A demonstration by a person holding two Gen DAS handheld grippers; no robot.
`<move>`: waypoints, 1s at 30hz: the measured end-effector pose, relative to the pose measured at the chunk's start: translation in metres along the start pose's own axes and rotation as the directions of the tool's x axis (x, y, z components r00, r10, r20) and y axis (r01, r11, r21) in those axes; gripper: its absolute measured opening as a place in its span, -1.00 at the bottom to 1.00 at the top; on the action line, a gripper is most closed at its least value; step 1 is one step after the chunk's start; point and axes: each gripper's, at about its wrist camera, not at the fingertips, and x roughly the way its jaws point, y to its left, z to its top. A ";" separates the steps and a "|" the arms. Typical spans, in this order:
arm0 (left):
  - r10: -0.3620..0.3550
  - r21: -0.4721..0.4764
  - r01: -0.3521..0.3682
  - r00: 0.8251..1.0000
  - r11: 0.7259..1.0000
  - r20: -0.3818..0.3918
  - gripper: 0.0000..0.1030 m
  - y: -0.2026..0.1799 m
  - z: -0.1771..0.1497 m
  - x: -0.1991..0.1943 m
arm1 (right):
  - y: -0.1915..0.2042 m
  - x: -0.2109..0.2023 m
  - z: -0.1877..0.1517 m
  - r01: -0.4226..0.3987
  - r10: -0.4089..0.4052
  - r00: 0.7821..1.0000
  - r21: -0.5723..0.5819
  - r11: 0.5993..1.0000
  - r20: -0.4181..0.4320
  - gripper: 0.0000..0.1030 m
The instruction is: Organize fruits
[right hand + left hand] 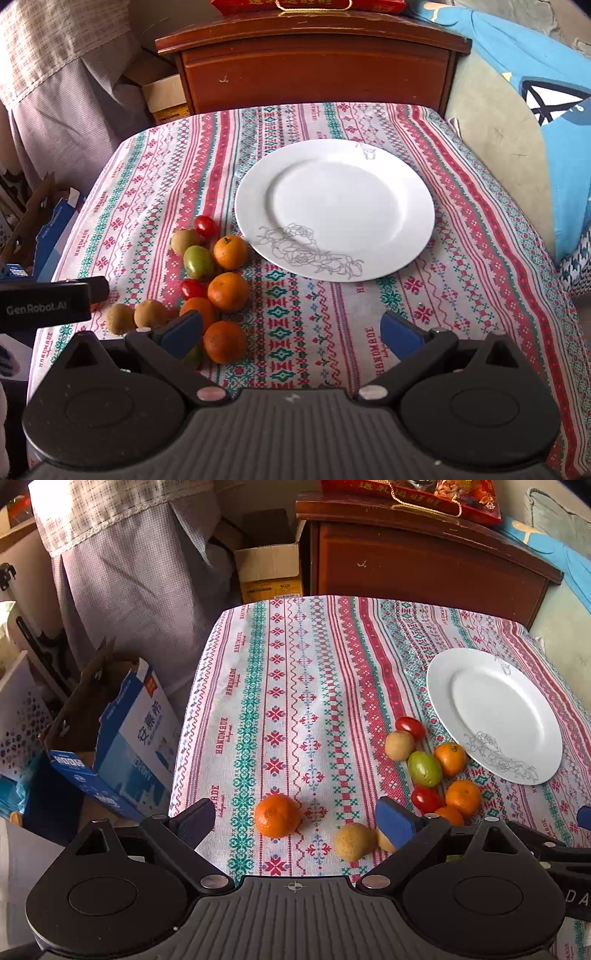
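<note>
A green fruit [193, 355] at the lower left of the right wrist view is mostly hidden by a blue fingertip [181, 332]. A red box [306, 5] is cut off by the top edge.

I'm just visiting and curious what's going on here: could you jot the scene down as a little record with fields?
surface: patterned tablecloth
plate: white plate, nothing on it
fruit: small pile beside the plate: oranges, red tomatoes, a green fruit, tan fruits
stray piece: one orange apart from the pile
left gripper: open, holding nothing
right gripper: open, holding nothing
progress: no fruit on the plate yet
</note>
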 end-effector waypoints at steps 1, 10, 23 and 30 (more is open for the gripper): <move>0.004 0.000 -0.004 1.000 1.000 -0.003 0.84 0.001 -0.001 0.000 | -0.001 0.002 0.000 0.007 -0.007 1.000 0.011 1.000 -0.009 0.94; 0.006 0.023 -0.005 1.000 1.000 -0.025 0.84 -0.004 -0.005 0.001 | 0.003 0.008 -0.001 0.029 -0.028 0.999 0.027 0.999 -0.040 0.93; 0.020 0.061 -0.018 0.999 0.998 -0.040 0.84 -0.011 -0.011 0.003 | 0.010 0.012 -0.002 0.031 -0.029 0.998 0.020 0.999 -0.056 0.92; 0.020 0.061 -0.017 0.999 0.998 -0.049 0.84 -0.010 -0.011 0.004 | 0.011 0.012 -0.002 0.026 -0.025 0.998 0.017 1.000 -0.061 0.90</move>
